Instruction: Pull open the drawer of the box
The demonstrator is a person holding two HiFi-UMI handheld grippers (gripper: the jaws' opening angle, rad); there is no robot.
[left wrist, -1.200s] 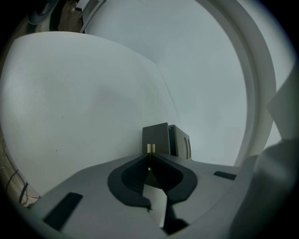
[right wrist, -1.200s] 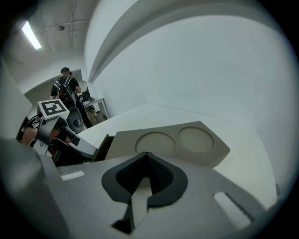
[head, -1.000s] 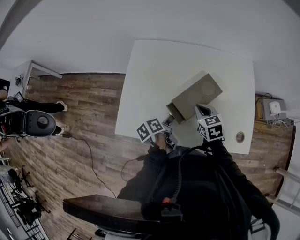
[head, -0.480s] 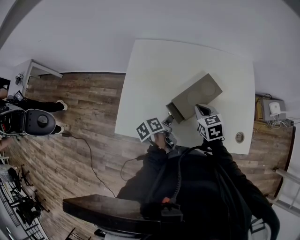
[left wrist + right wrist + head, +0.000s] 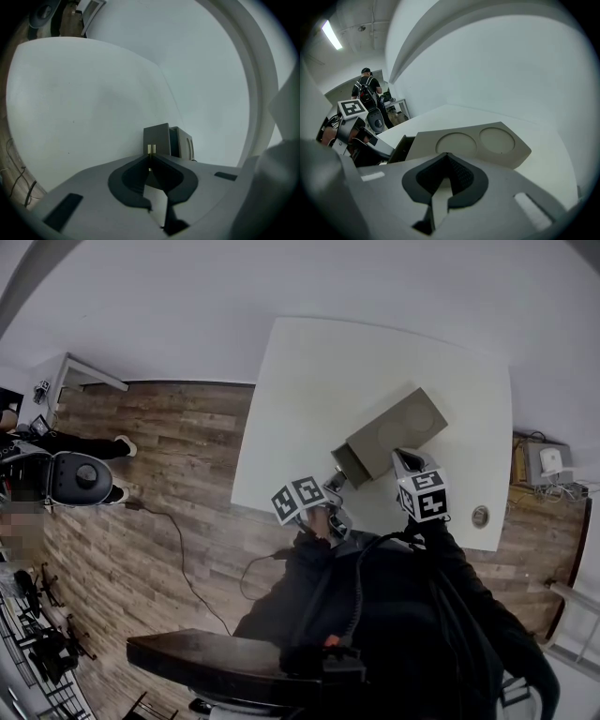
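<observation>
Your left gripper (image 5: 150, 157) has its jaws shut, and they seem to pinch the small gold knob (image 5: 150, 149) on the front of the drawer (image 5: 343, 463). Your right gripper (image 5: 447, 157) has its jaws shut too, with nothing between them. It sits low over the top of the box (image 5: 394, 432), at the end near you. I cannot tell if it presses on the box or just hangs over it. The box lies on the white table (image 5: 309, 381), near the edge by your body. Its long side runs from near you on the left to far away on the right. The drawer comes out of the near left end, and it is out a little bit. So the way to pull is straight along the long side of the box, back toward you and a bit to the left. Your left gripper is the one at the drawer. There is free room behind it, since the table edge is close and only air comes after. The box looks light and may slide along with the drawer, so hold it down with your right gripper. Pull straight, not to the side, or the drawer may jam.
</observation>
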